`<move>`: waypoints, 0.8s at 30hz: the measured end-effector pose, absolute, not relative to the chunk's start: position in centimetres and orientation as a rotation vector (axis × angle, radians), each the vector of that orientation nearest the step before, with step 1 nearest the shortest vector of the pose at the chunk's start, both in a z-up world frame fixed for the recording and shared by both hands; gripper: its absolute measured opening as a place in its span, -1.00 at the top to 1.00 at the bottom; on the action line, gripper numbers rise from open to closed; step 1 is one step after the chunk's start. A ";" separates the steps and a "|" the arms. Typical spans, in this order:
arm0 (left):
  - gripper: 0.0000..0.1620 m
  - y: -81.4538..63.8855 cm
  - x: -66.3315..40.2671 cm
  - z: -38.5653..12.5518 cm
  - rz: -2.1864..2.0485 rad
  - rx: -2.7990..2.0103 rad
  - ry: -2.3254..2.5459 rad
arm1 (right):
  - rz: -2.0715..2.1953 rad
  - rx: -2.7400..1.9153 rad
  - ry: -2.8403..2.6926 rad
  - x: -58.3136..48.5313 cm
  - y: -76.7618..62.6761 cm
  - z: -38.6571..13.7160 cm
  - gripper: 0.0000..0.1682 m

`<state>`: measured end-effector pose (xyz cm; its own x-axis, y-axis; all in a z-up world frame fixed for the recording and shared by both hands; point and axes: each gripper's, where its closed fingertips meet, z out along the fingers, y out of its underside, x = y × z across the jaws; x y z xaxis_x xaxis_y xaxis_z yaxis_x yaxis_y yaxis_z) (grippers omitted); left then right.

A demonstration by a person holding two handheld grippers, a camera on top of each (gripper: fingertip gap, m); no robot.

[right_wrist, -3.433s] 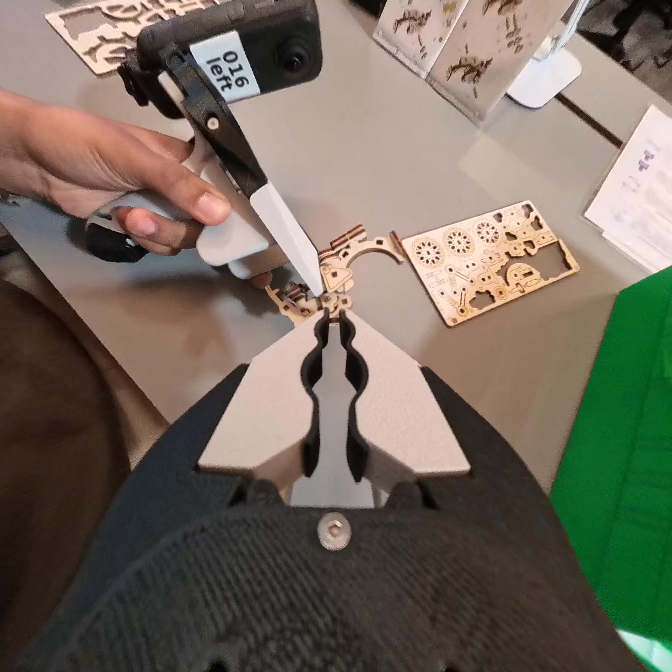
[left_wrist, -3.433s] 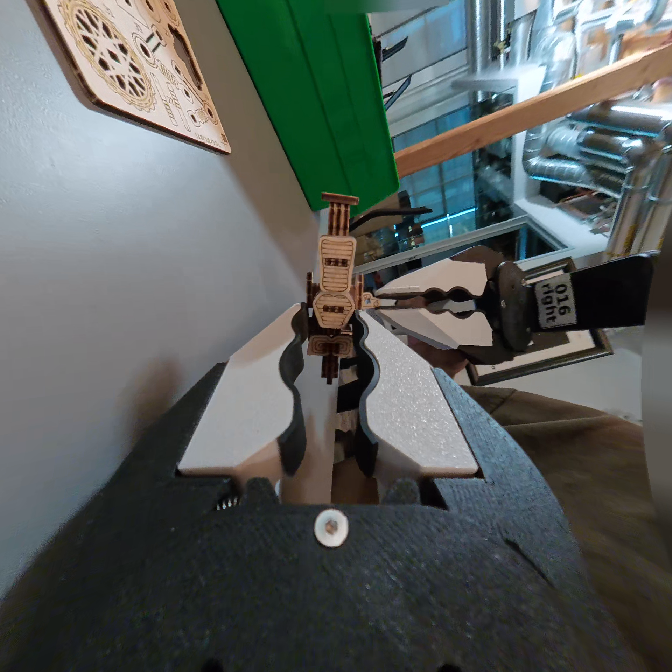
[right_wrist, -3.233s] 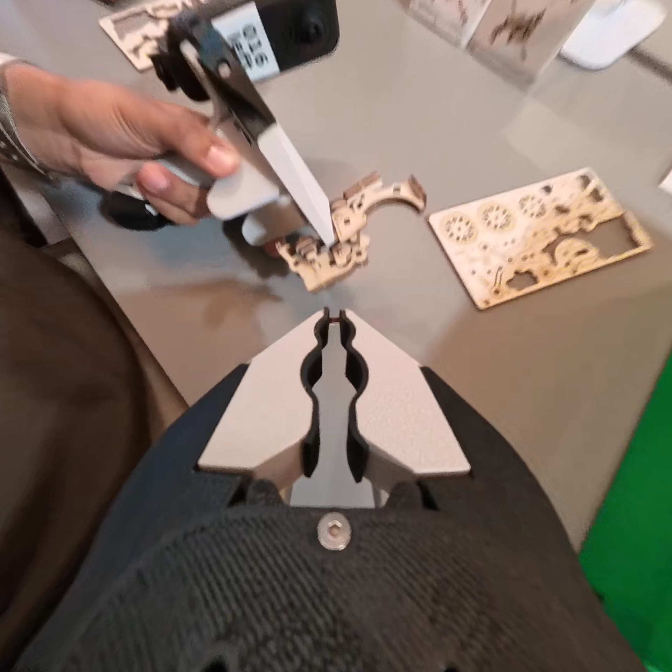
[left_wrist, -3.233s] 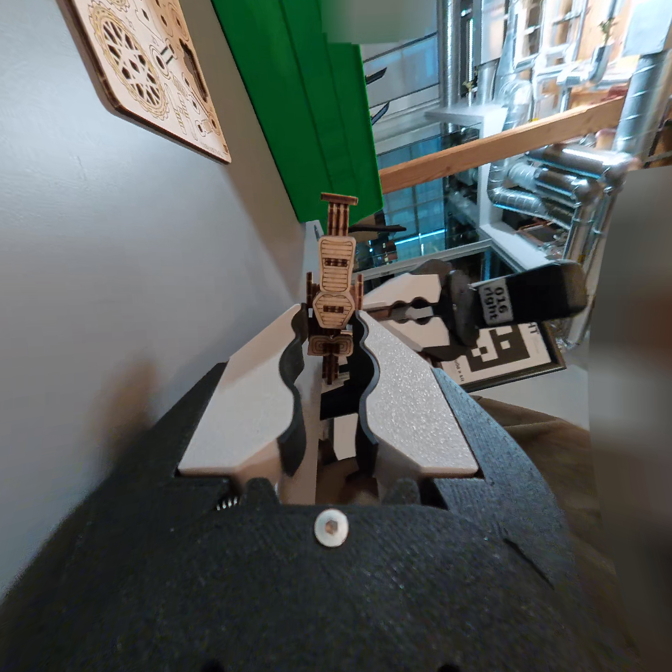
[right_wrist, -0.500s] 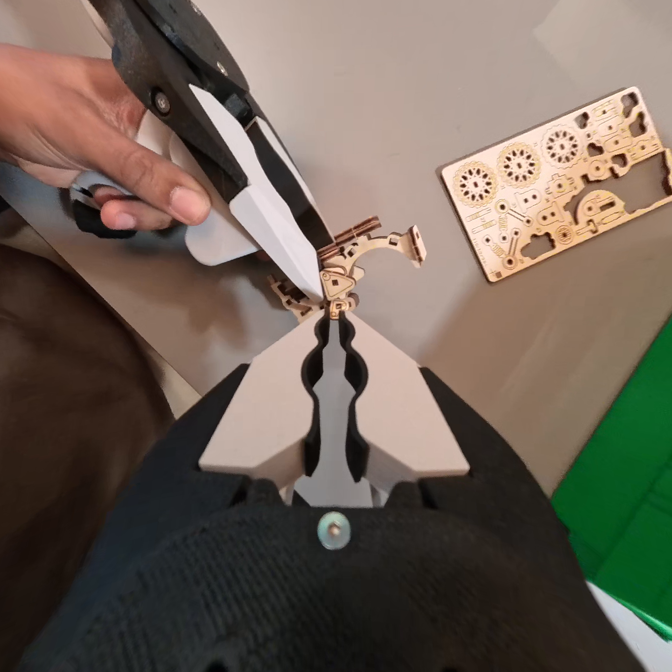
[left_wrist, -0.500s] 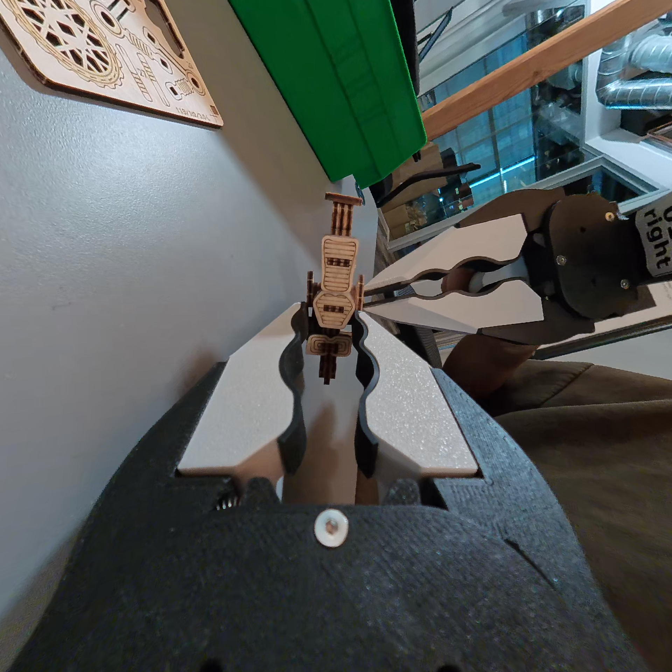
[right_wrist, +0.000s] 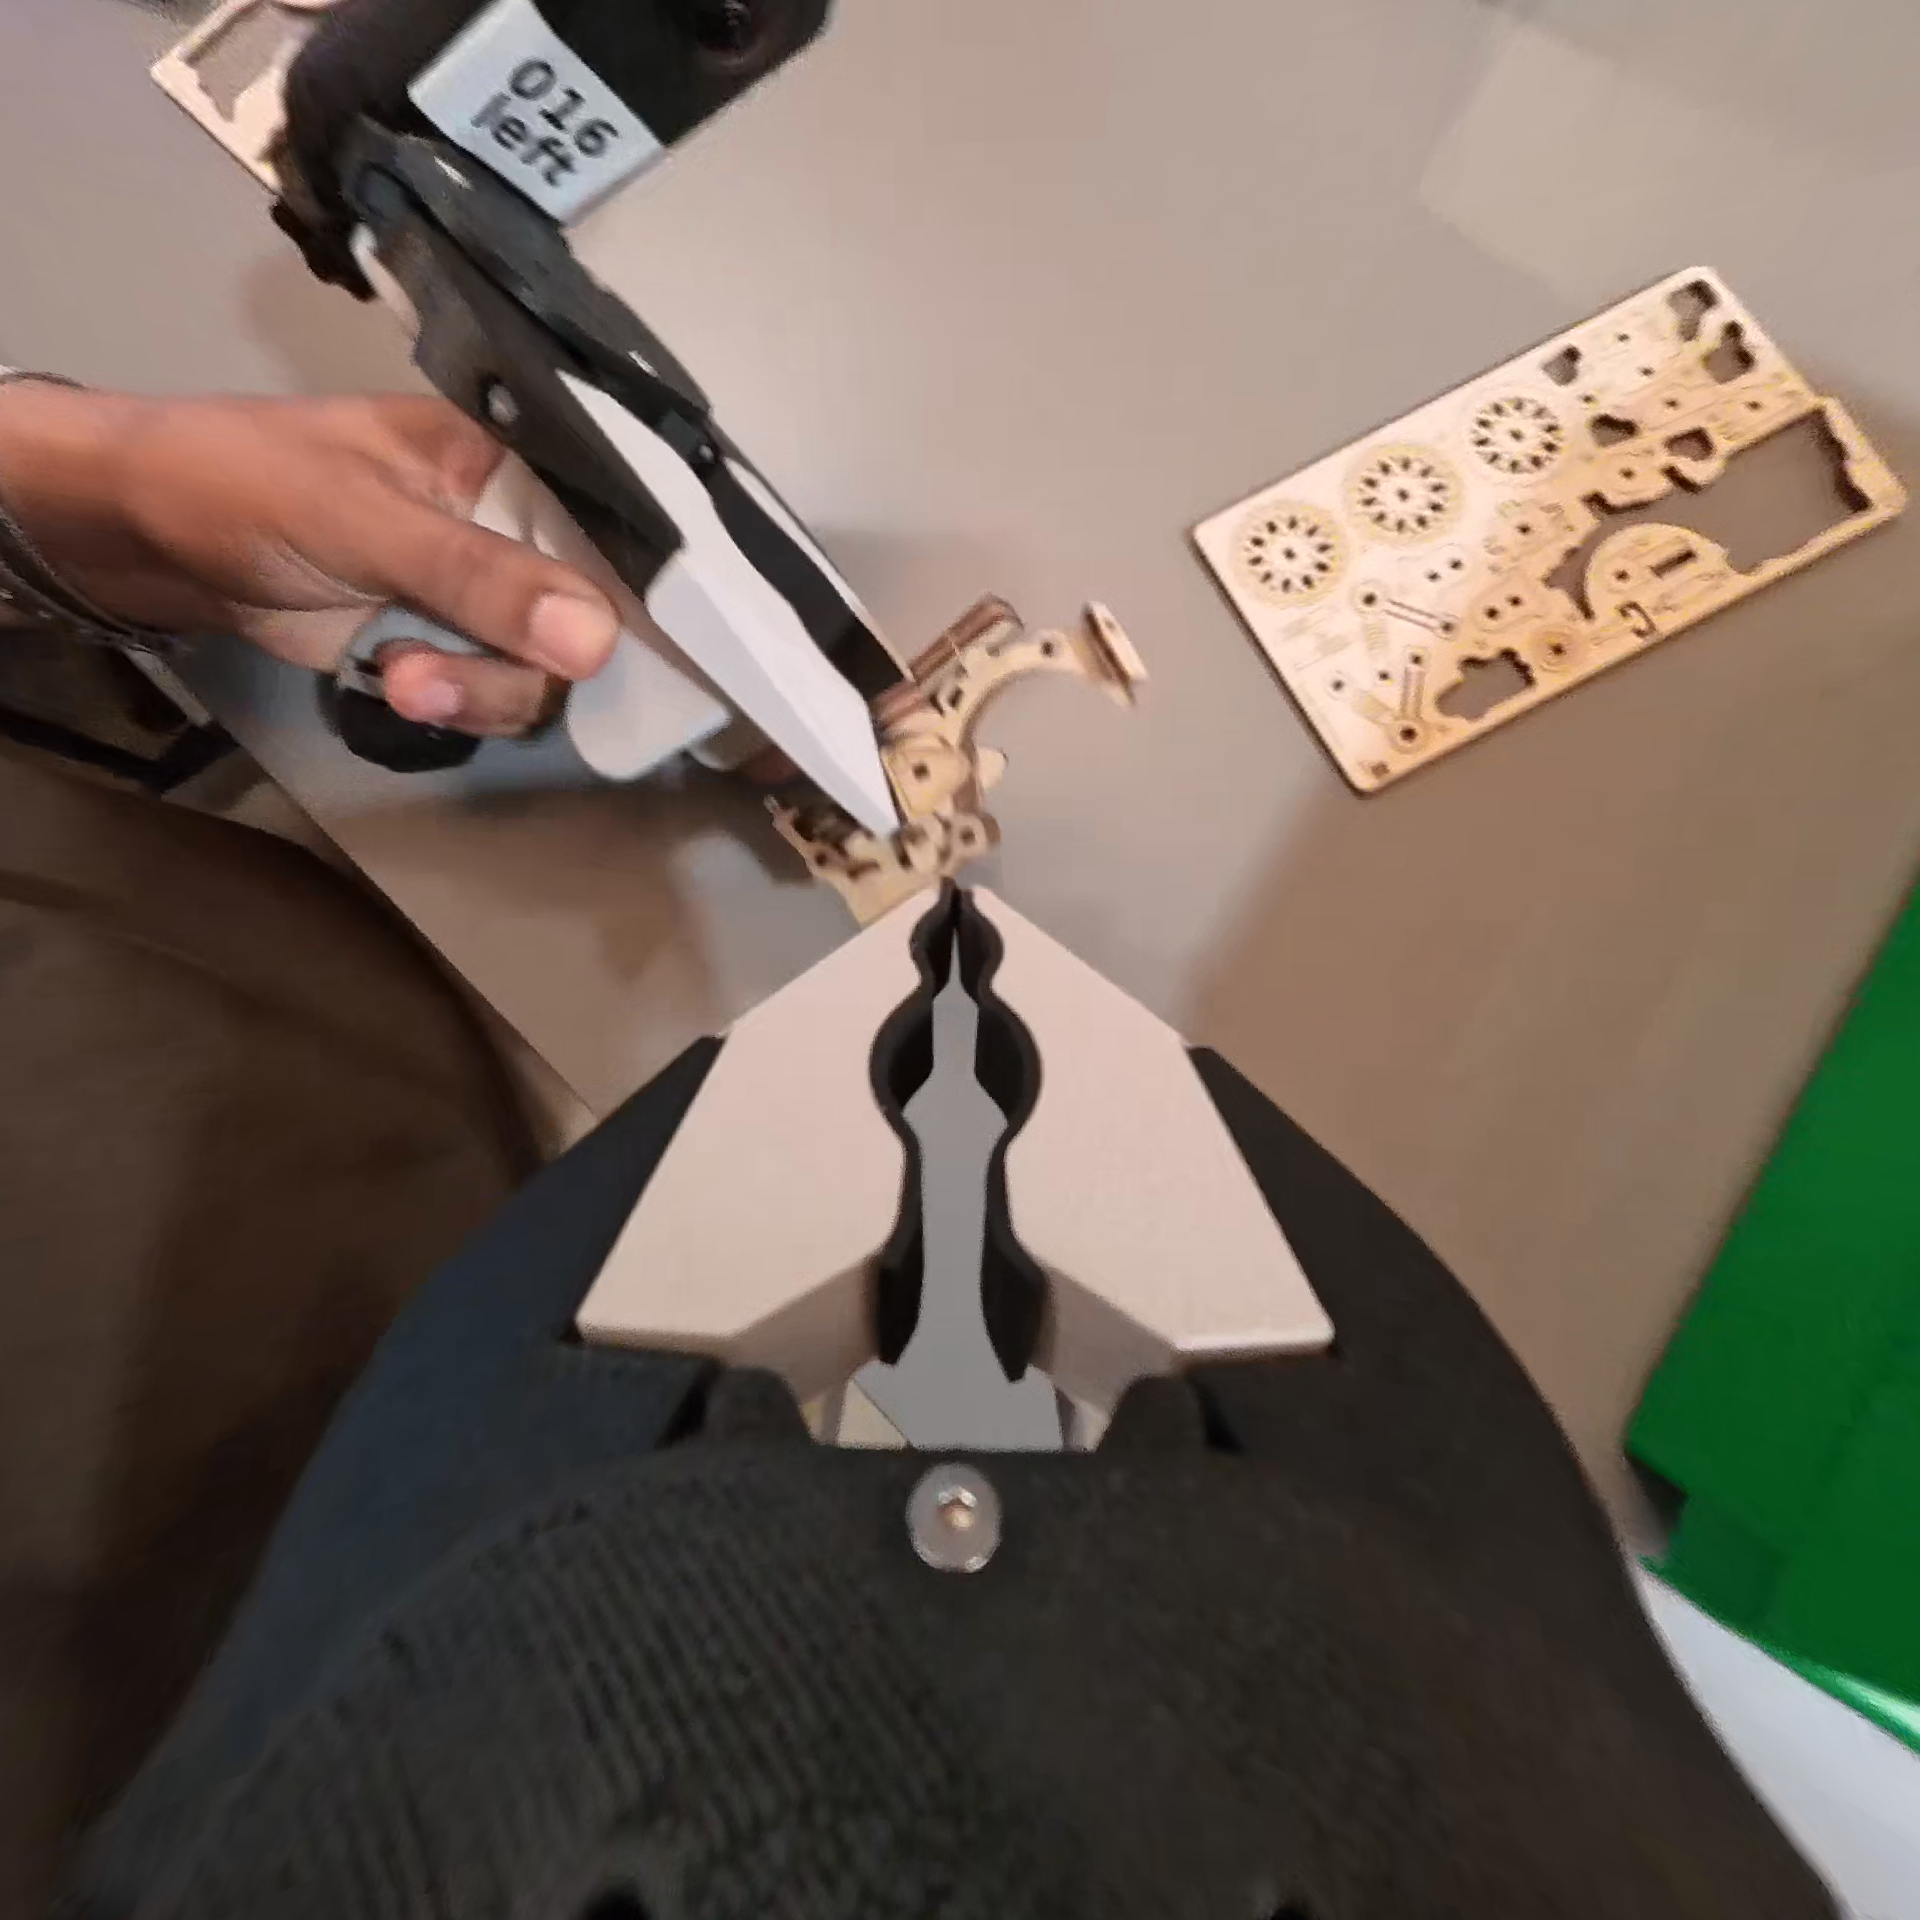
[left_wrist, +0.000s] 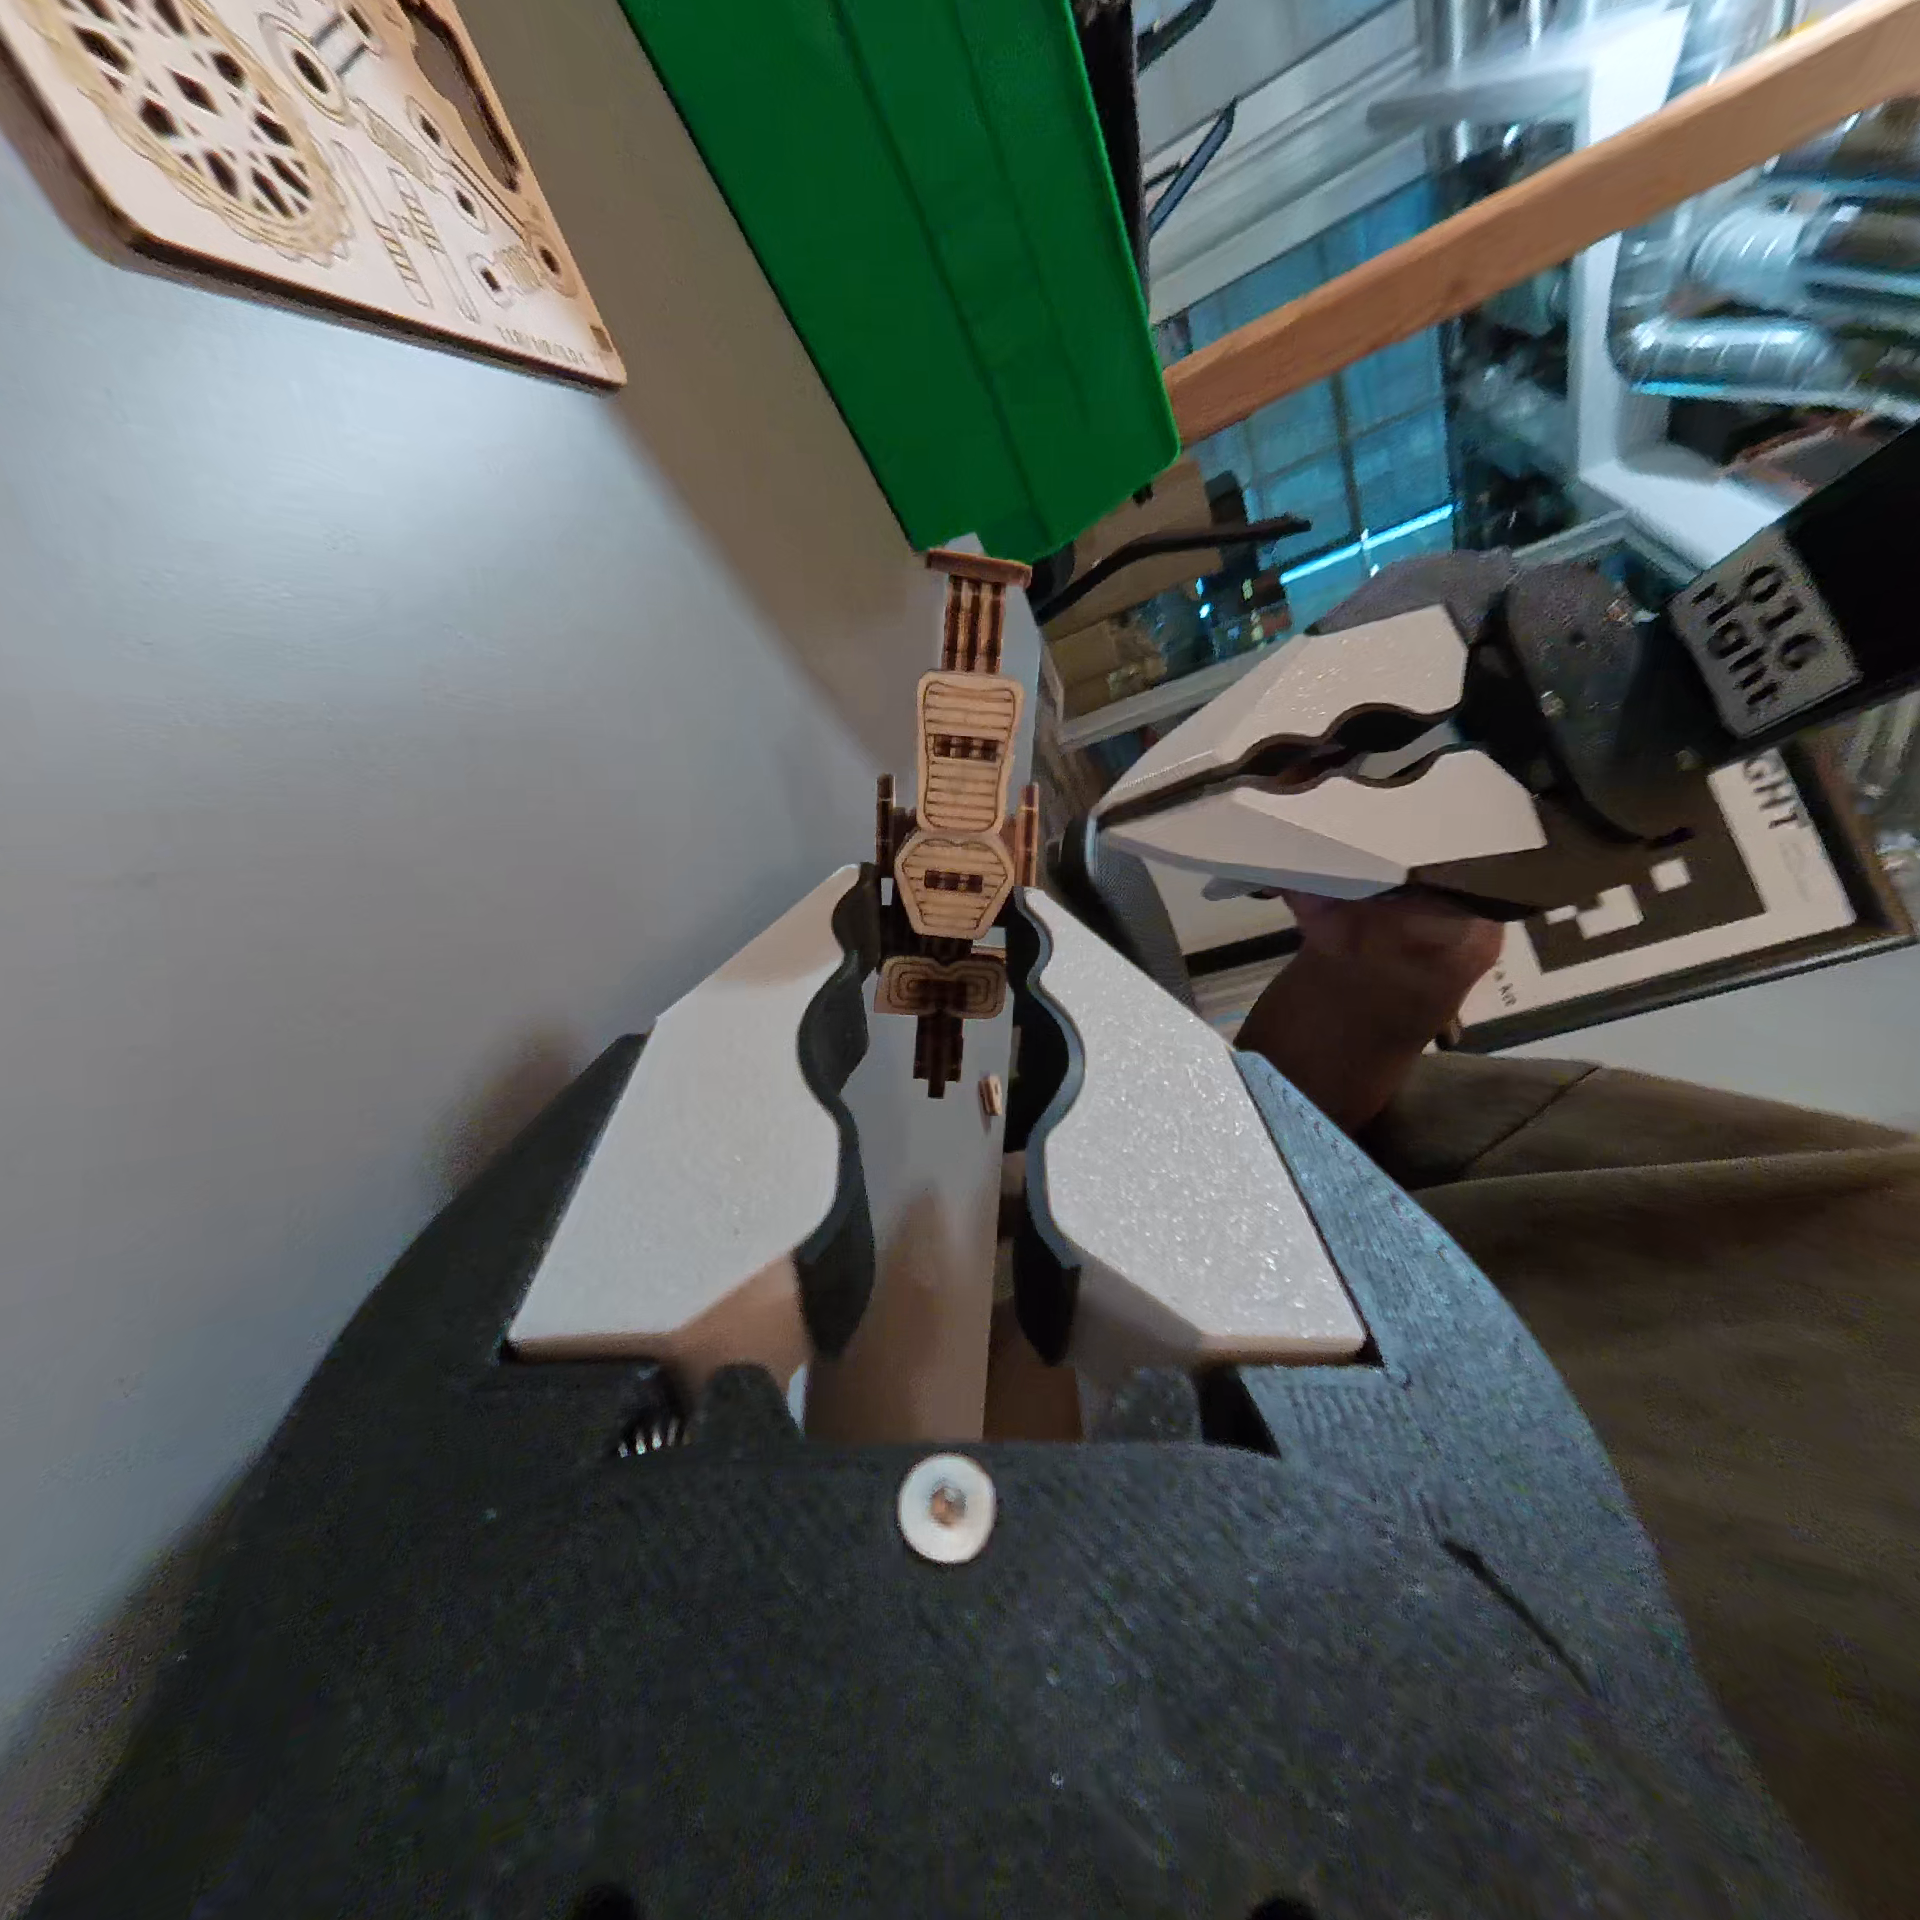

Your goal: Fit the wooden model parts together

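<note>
Above the grey worktop's (right_wrist: 1247, 312) near edge, my left gripper (left_wrist: 940, 914) clamps the pale laser-cut wooden model (left_wrist: 958, 821) steady; right gripper (right_wrist: 951, 902), clenched empty, hovers beside.

green board (right_wrist: 1787, 1278) on grey table (right_wrist: 1195, 312) | framed marker sign (left_wrist: 1704, 925) behind | wooden rail (left_wrist: 1507, 208)

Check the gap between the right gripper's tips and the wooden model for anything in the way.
Nothing visible blocks it. The right gripper, shut, sits just short of the wooden model held by the left gripper, with only open air between.
</note>
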<state>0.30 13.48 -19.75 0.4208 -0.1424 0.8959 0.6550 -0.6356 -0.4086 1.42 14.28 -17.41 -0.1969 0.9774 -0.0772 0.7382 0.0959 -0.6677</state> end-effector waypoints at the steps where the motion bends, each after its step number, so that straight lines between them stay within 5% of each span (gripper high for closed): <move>1: 0.73 13.6 0.0 -19.6 -1.302 -1.877 -0.457 | 0.823 -1.692 -1.983 1.8 14.8 -17.6 1.00; 24: 0.73 13.9 -1.9 -19.7 -1.267 -1.837 -0.544 | 0.623 -1.745 -2.407 9.4 10.7 -24.1 1.00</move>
<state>-1.87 13.85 -19.71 0.4005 -0.0970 0.9111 0.7278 -0.5704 -0.3807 9.44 10.71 -24.11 -0.3362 0.9294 -0.1522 0.8866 0.2578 -0.3840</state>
